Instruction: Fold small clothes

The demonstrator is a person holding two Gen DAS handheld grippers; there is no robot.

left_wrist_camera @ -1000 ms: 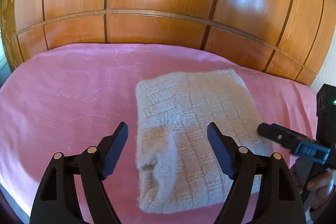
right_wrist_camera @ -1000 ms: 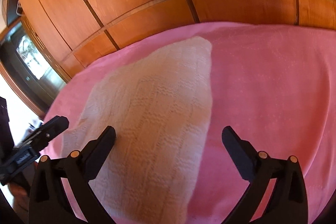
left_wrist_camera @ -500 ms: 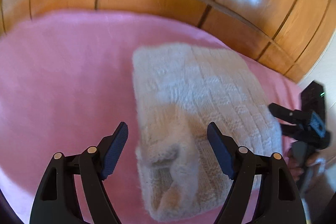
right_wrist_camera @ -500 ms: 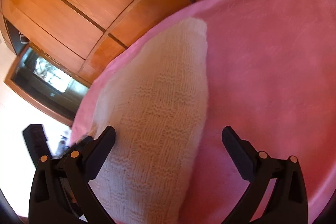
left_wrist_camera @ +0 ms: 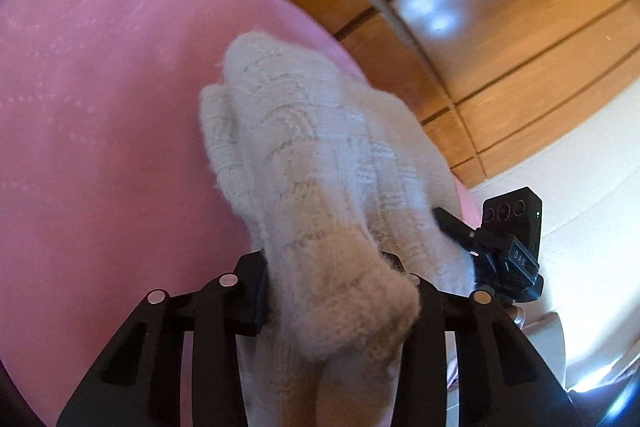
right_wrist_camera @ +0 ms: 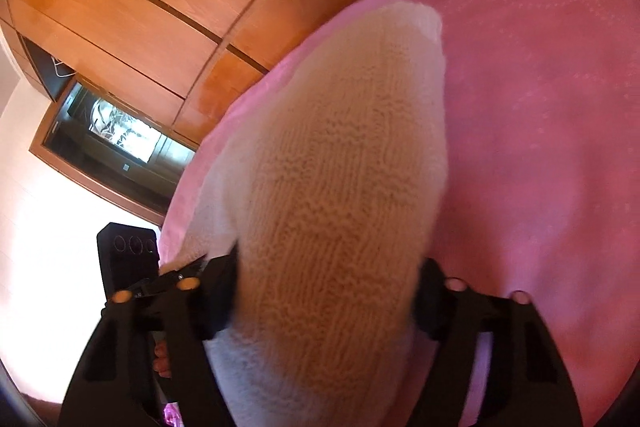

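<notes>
Knitwear: a cream folded knit garment (left_wrist_camera: 320, 163) lies on the pink bedspread (left_wrist_camera: 100, 107). A second ago both grippers hovered wide; now my left gripper (left_wrist_camera: 336, 283) and right gripper (right_wrist_camera: 328, 291) are closing on its near edge, fabric between the jaws. I judge the next fold is starting.

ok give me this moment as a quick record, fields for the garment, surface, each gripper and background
garment: cream knitted sweater, folded, near edge bunched up
surface: pink bedspread
left gripper: jaws closing, sweater's near edge between them
right gripper: jaws closing, sweater's other near edge between them
background: wooden wardrobe behind the bed
</notes>
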